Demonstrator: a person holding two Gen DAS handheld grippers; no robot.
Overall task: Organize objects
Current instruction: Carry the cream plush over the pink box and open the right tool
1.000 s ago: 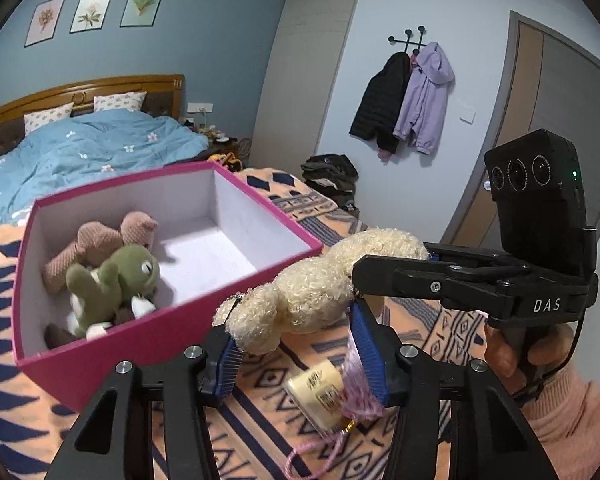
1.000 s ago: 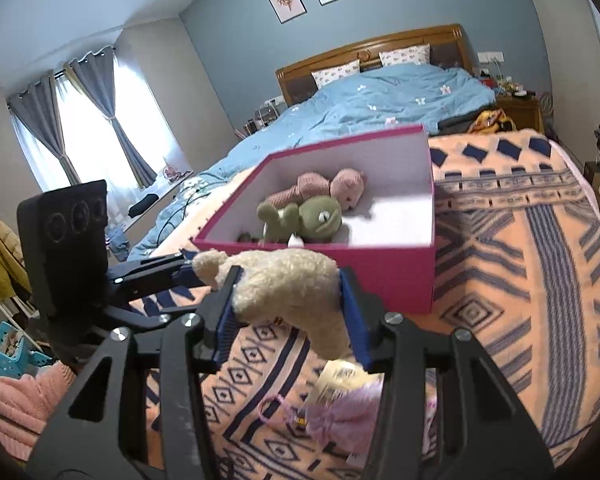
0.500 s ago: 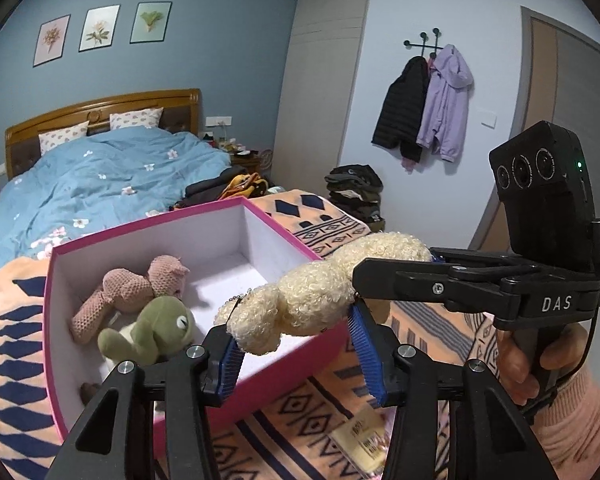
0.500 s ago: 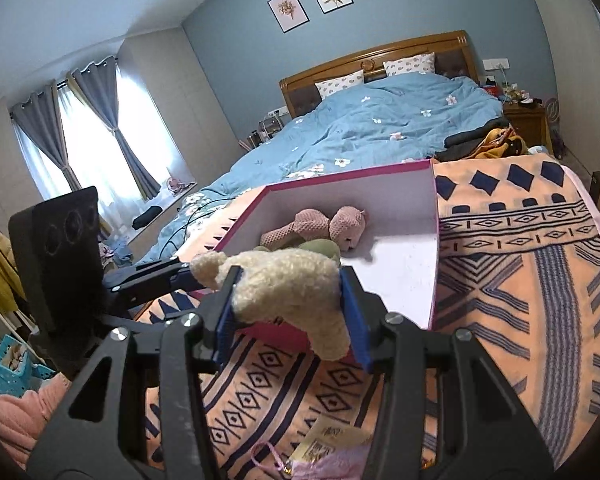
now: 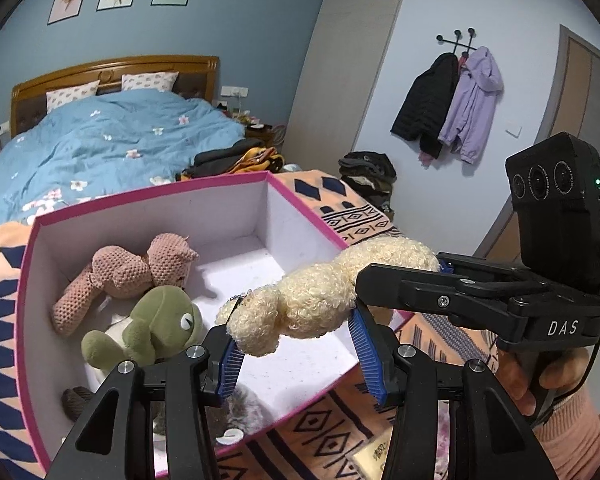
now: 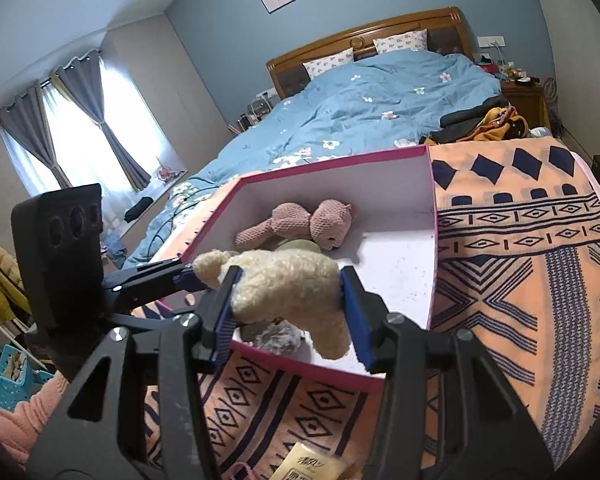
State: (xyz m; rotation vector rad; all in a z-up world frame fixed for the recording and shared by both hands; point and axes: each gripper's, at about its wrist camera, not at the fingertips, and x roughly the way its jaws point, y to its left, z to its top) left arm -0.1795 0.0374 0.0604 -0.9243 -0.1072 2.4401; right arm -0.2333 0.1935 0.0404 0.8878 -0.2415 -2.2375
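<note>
Together the left gripper (image 5: 296, 350) and right gripper (image 6: 290, 312) clamp the cream plush (image 5: 320, 300) above the pink box's (image 5: 308, 208) near rim.

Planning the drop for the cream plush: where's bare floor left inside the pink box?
Free: the white floor of the pink box from its far corner down along the right wall, under the cream plush that both grippers hold. Crowded: the left side, with the pink knitted bear, green frog and a grey furry toy at the near wall.
</note>
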